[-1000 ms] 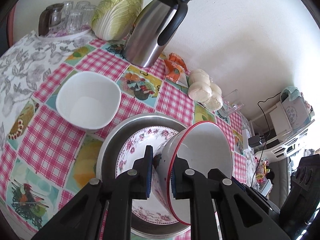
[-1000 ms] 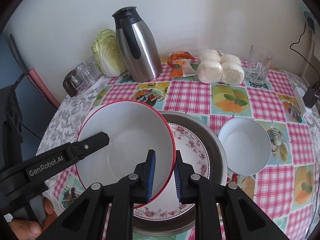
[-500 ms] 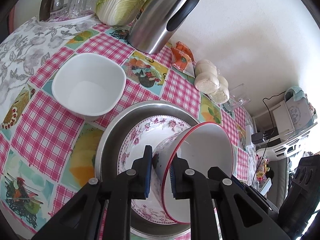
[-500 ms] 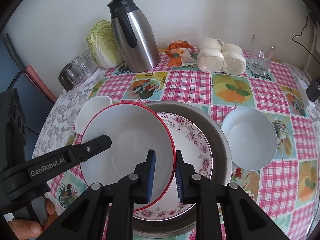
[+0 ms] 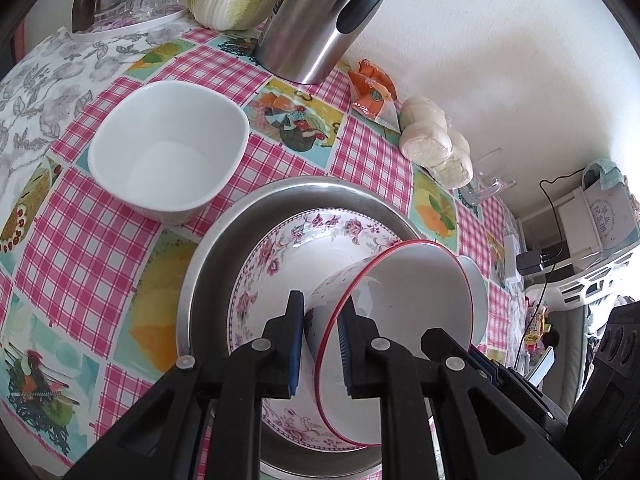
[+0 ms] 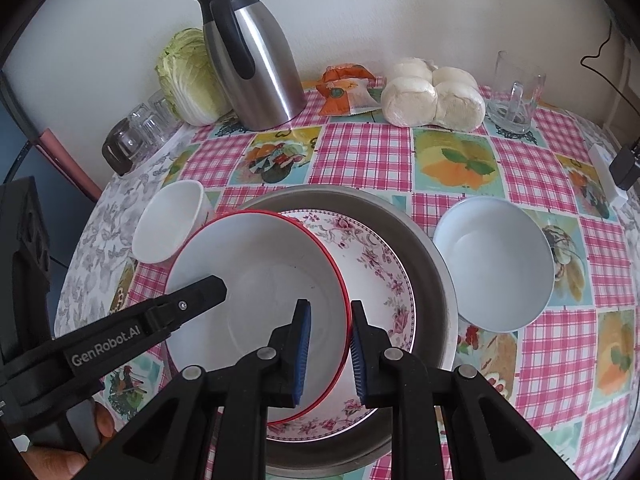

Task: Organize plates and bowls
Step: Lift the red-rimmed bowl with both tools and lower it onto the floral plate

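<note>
A white bowl with a red rim is held over a floral plate that lies in a metal basin. My left gripper is shut on the red-rimmed bowl's left rim. My right gripper is shut on its right rim. The floral plate and the basin also show in the left wrist view. A white square bowl stands left of the basin, also seen from the right wrist. A white round bowl stands right of it.
At the back stand a steel thermos, a cabbage, a tray of glasses, an orange packet, wrapped buns and a glass mug. A white adapter lies at the right edge.
Both grippers have carried the red-rimmed bowl lower and closer over the floral plate. The grip on both rims is unchanged.
</note>
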`<move>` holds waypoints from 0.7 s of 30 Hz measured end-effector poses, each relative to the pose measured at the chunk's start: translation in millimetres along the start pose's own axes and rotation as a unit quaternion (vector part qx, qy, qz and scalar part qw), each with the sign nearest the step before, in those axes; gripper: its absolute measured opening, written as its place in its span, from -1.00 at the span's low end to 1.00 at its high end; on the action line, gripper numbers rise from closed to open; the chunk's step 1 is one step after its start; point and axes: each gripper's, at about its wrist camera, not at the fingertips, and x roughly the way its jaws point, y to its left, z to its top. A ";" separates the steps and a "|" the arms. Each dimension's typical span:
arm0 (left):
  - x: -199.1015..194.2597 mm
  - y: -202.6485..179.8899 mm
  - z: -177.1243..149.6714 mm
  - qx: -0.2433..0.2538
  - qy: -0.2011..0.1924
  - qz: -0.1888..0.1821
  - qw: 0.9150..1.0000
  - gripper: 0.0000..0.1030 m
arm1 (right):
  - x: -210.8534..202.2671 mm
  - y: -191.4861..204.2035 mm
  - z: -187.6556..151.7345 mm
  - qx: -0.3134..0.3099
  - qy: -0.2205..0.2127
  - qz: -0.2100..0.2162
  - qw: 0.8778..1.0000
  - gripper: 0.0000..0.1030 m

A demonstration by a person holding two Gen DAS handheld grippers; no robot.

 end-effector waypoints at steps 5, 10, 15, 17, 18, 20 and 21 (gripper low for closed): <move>1.2 0.6 0.2 -0.001 0.003 0.000 1.000 -0.70 | 1.9 0.4 -0.3 0.000 0.004 -0.001 1.000 -0.58; 1.2 0.6 0.5 -0.001 0.003 0.000 1.000 -0.69 | 2.3 0.4 -0.5 -0.001 0.004 -0.002 1.000 -0.58; 0.8 0.4 0.5 -0.001 0.003 0.001 1.000 -0.68 | 2.7 0.3 -0.4 -0.001 0.004 -0.002 1.000 -0.58; 0.4 -0.1 0.8 -0.001 0.000 0.000 1.000 -0.66 | 3.0 0.2 -0.5 -0.001 0.003 -0.003 1.000 -0.58; 0.2 0.1 0.9 -0.001 -0.001 -0.001 1.000 -0.63 | 3.4 -0.3 -0.7 -0.001 0.004 -0.003 1.000 -0.58; 0.0 0.5 1.0 -0.002 -0.002 -0.004 1.000 -0.61 | 4.6 -1.3 -0.7 -0.001 0.006 -0.004 1.000 -0.58; -0.2 0.2 1.1 -0.002 -0.003 -0.005 1.000 -0.61 | 5.5 -1.4 -0.5 0.000 0.007 -0.005 1.000 -0.58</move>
